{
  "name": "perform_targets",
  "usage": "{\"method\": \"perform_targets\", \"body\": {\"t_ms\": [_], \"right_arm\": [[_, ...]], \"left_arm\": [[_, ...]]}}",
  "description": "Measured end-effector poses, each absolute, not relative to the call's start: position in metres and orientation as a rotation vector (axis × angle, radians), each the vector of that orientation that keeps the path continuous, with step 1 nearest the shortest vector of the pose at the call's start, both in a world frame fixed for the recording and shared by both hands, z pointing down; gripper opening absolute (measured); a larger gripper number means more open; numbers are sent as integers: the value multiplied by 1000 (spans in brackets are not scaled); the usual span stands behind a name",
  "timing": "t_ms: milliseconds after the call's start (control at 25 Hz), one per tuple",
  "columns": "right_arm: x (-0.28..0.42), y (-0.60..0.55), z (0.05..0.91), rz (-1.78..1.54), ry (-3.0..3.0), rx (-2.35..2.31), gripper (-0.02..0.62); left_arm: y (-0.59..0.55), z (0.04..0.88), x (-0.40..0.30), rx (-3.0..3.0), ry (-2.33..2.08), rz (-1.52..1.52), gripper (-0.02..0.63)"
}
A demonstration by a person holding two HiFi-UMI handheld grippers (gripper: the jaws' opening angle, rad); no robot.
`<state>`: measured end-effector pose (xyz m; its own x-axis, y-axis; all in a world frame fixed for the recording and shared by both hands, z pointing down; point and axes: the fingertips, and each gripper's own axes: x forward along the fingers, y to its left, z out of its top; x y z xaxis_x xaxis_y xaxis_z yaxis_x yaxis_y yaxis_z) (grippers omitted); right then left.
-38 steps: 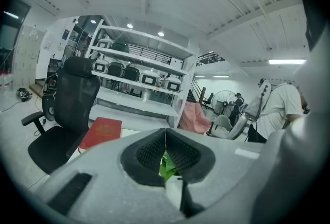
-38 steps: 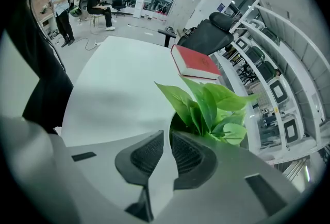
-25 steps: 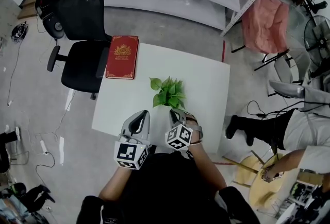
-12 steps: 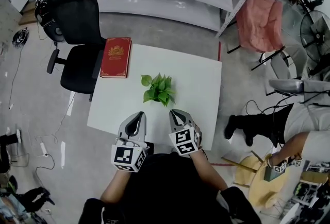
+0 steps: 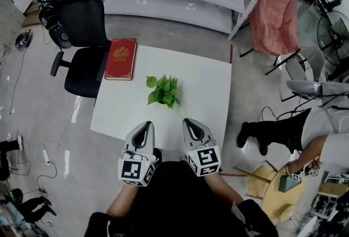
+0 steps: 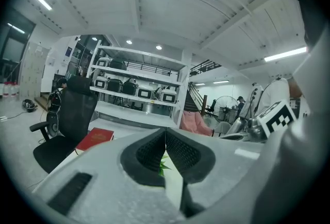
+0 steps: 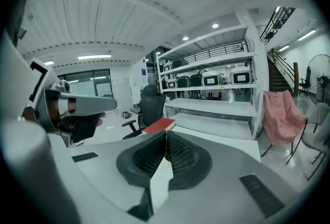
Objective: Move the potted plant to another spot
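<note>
Neither hand-held gripper has the plant (image 5: 162, 90). It stands free on the white surface (image 5: 210, 86), ahead of both and between their two lines, well apart from either tip. The left hand-held gripper (image 5: 144, 125) hangs at the near edge of the surface with its jaws pressed together on nothing; its own view shows only a few leaves beyond the closed pads. The right hand-held gripper (image 5: 191, 122) sits beside it, likewise closed and empty. By my reading no carry is in hand at this moment: the plant is either set down already or waiting to be taken up. A fresh move would call for parting one pair of jaws, reaching forward and closing low on the pot rather than on the foliage. The plant is small, with broad bright-green leaves that spread out and hide the pot from above. A red book (image 5: 121, 59) lies beyond it, to the left.
</note>
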<state>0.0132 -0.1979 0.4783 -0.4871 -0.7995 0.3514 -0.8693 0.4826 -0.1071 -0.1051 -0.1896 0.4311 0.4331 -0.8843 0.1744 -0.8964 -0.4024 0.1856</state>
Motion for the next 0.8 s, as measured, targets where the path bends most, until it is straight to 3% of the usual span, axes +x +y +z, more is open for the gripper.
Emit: {"method": "perform_targets", "body": {"t_ms": [800], "right_arm": [[17, -185, 472, 403, -2525, 1458, 12]], "left_arm": [[-188, 439, -90, 2451, -1506, 84, 17]]}}
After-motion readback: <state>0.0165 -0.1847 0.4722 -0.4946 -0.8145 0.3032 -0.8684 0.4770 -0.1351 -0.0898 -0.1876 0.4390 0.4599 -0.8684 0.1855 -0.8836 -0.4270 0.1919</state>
